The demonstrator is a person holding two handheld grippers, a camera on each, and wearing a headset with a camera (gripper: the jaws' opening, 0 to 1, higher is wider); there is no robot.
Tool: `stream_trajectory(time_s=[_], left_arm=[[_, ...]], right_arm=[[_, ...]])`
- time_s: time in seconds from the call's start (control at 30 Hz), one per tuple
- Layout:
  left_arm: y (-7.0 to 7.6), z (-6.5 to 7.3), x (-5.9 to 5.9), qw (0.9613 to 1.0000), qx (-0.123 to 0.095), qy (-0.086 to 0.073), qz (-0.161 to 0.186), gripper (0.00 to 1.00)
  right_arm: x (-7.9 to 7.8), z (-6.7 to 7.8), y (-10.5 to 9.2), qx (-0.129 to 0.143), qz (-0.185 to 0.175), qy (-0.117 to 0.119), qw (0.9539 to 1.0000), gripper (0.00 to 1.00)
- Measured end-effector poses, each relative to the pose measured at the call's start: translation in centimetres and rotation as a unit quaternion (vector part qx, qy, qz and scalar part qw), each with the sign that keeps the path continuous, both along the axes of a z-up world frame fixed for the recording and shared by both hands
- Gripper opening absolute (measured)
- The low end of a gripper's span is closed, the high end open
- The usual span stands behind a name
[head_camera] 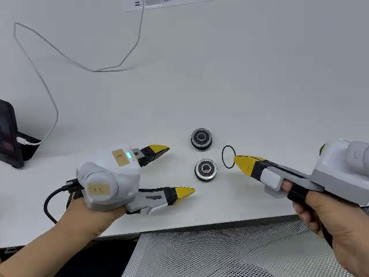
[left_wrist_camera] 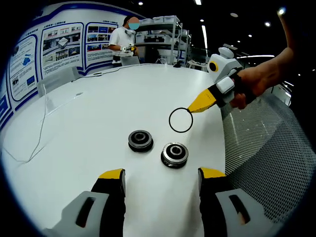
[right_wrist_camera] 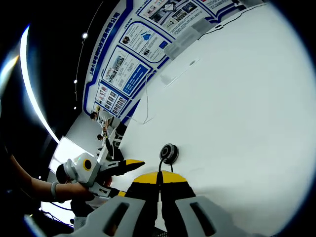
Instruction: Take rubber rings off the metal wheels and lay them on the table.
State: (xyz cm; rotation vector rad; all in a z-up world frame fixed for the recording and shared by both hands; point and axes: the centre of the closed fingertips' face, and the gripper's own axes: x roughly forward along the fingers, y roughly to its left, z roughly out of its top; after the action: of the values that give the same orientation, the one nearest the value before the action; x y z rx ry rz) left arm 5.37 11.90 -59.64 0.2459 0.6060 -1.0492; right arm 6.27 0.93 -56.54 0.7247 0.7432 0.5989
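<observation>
Rubber ring [head_camera: 228,156] sits pinched in your right gripper [head_camera: 241,162], so lower it flat onto bare table [head_camera: 271,104] clear of the wheels [head_camera: 206,168] before releasing; your left gripper [head_camera: 176,170] stands wide.

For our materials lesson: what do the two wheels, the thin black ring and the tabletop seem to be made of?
Near wheel and far wheel: likely metal, with shiny silver rims around dark centres.
Rubber ring: a thin matte black loop, probably rubber, pinched in the shut right gripper.
Table: a smooth matte white surface, perhaps laminate; the look leaves it open.
</observation>
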Motion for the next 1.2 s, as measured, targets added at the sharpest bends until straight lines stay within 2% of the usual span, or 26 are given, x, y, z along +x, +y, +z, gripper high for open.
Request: stream_trajectory(time_s=[0.2,0.43,0.67,0.83,0.9,1.1,1.2], left_arm=[[0.0,0.2,0.0,1.0000,-0.004,0.002,0.007,0.61],[0.1,0.1,-0.1,1.0000,-0.003,0.004,0.007,0.59],[0.3,-0.1,-0.1,0.9999,0.001,0.006,0.009,0.58],[0.4,-0.1,0.0,0.9999,0.000,0.006,0.010,0.57],[0.4,-0.2,0.0,0.9999,0.003,0.006,0.009,0.57],[0.3,-0.1,-0.1,1.0000,0.001,0.006,0.007,0.55],[0.3,-0.1,0.0,0.9999,0.001,0.007,0.008,0.55]], right_arm=[[0.6,-1.2,-1.5,-0.004,-0.021,0.015,0.9996,0.01],[0.8,-2.1,-2.1,-0.018,-0.025,0.027,0.9992,0.02],[0.5,-3.3,-2.9,-0.070,-0.017,0.029,0.9970,0.02],[0.5,-3.5,-3.0,-0.105,-0.005,0.014,0.9944,0.02],[0.5,-3.8,-3.1,-0.127,0.004,0.007,0.9918,0.05],[0.2,-4.3,-2.9,-0.153,0.021,0.001,0.9880,0.10],[0.1,-4.6,-3.2,-0.182,0.036,-0.011,0.9826,0.13]])
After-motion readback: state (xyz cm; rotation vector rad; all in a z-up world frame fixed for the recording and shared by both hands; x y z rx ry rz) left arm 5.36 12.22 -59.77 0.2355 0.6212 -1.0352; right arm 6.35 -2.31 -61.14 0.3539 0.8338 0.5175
